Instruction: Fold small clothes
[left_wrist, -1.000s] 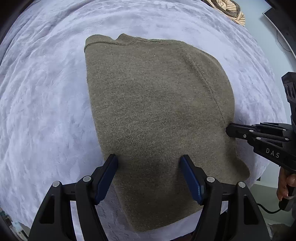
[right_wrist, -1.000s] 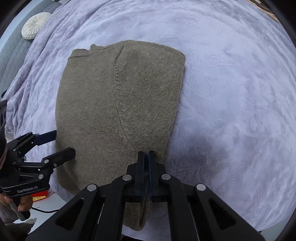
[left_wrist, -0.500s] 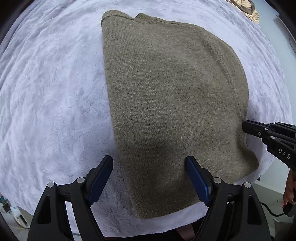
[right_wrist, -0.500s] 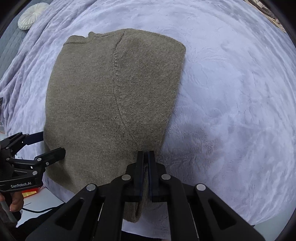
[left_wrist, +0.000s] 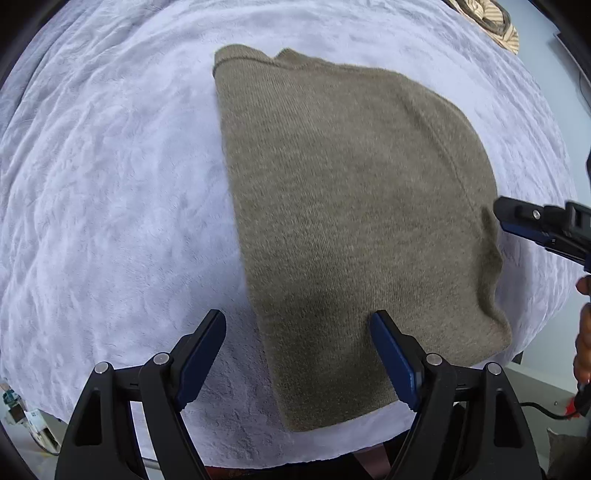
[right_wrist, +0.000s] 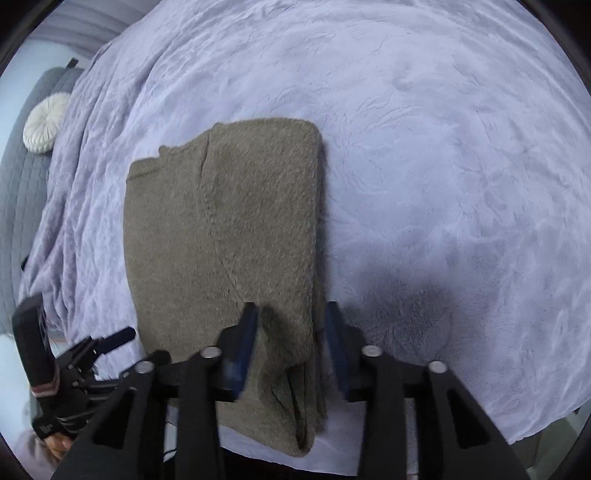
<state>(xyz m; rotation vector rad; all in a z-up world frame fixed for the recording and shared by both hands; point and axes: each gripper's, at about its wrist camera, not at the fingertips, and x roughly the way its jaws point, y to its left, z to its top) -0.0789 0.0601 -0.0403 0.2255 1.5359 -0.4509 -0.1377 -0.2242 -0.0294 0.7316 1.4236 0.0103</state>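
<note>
The olive-brown knitted sweater (left_wrist: 351, 221) lay folded lengthwise on the lavender plush bed (left_wrist: 110, 184), both grippers' jaws wide apart and empty, straddling its near hem for the next fold.

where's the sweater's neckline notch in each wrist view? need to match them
Left wrist: notch at top centre, on the sweater far edge.
Right wrist: notch at left of centre, upper-left corner of the sweater.
Shared landmark: lavender blanket under it.
</note>
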